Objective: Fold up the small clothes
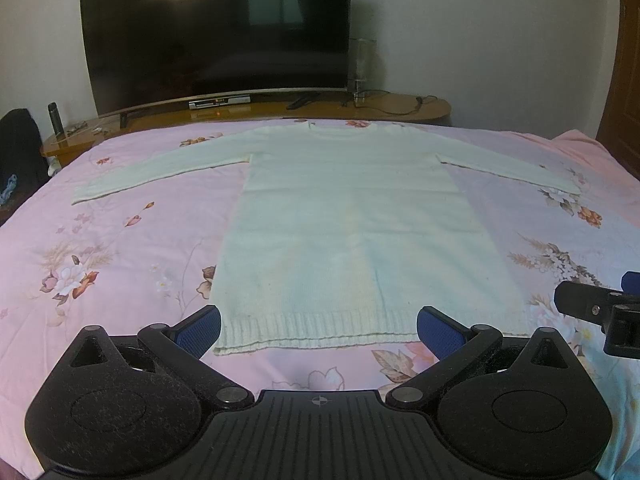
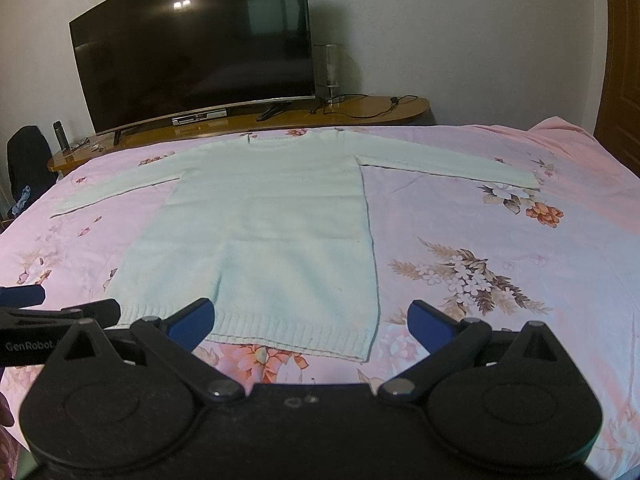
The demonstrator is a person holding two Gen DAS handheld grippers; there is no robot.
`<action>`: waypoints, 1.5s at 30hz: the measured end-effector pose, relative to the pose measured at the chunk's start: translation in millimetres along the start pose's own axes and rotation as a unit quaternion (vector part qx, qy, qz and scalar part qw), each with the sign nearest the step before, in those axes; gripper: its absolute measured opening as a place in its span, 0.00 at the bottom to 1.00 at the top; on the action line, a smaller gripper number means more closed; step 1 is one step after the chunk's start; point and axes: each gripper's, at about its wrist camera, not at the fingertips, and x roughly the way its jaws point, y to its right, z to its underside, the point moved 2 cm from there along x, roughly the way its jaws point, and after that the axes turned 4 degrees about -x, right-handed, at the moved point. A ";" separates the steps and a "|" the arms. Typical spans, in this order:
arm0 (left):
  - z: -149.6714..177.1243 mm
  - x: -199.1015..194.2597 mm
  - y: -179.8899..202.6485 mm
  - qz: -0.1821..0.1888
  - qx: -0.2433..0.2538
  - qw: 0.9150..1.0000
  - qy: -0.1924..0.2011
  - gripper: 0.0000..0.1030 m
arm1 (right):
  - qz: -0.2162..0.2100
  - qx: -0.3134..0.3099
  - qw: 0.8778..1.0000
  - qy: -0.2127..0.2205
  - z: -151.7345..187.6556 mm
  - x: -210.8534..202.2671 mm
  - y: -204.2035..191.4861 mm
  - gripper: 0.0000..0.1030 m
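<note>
A pale white knit sweater [image 1: 344,220] lies flat on the pink floral bedspread [image 1: 120,240], both sleeves spread out to the sides, collar far, ribbed hem near. My left gripper [image 1: 319,330] is open just short of the hem, its blue pads [image 1: 200,330] wide apart with nothing between them. In the right wrist view the same sweater [image 2: 264,232] sits left of centre. My right gripper [image 2: 311,320] is open near the hem's right corner, holding nothing. Each gripper shows at the edge of the other's view: the right gripper [image 1: 600,312], the left gripper [image 2: 60,312].
Beyond the bed stands a wooden TV bench [image 1: 400,108] with a large dark television [image 1: 216,36], a set-top box [image 1: 219,102], a glass lamp [image 1: 362,68], cables and a dark bottle [image 1: 54,118]. A brown door [image 1: 624,80] is at the right.
</note>
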 end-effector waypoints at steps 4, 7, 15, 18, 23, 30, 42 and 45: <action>-0.7 -0.5 0.5 0.001 -0.001 1.000 -0.001 1.00 | 0.000 0.000 1.000 0.000 0.7 -0.5 -0.5 1.00; -1.6 -0.7 0.2 0.001 0.000 1.000 0.000 1.00 | 0.000 -0.001 1.000 0.000 0.8 -0.8 -0.9 1.00; -1.9 -0.5 -1.6 0.003 -0.002 1.000 0.000 1.00 | 0.003 -0.002 1.000 0.002 1.3 -1.9 -2.7 1.00; -2.2 -0.3 -1.2 0.002 -0.001 1.000 0.000 1.00 | 0.003 -0.001 1.000 0.002 1.2 -2.2 -2.7 1.00; -2.0 -0.9 -2.0 0.004 -0.002 1.000 -0.001 1.00 | 0.002 -0.001 1.000 0.003 1.3 -2.6 -2.8 1.00; -2.4 -1.8 -2.1 0.004 -0.002 1.000 -0.001 1.00 | 0.001 -0.001 1.000 0.002 1.2 -2.2 -3.0 1.00; -2.4 -1.7 -3.5 0.004 -0.004 1.000 -0.001 1.00 | 0.002 -0.003 1.000 0.001 1.5 -1.5 -4.5 1.00; -2.4 -1.6 -3.5 0.004 -0.005 1.000 -0.001 1.00 | 0.001 -0.003 1.000 0.000 0.9 -1.2 -4.2 1.00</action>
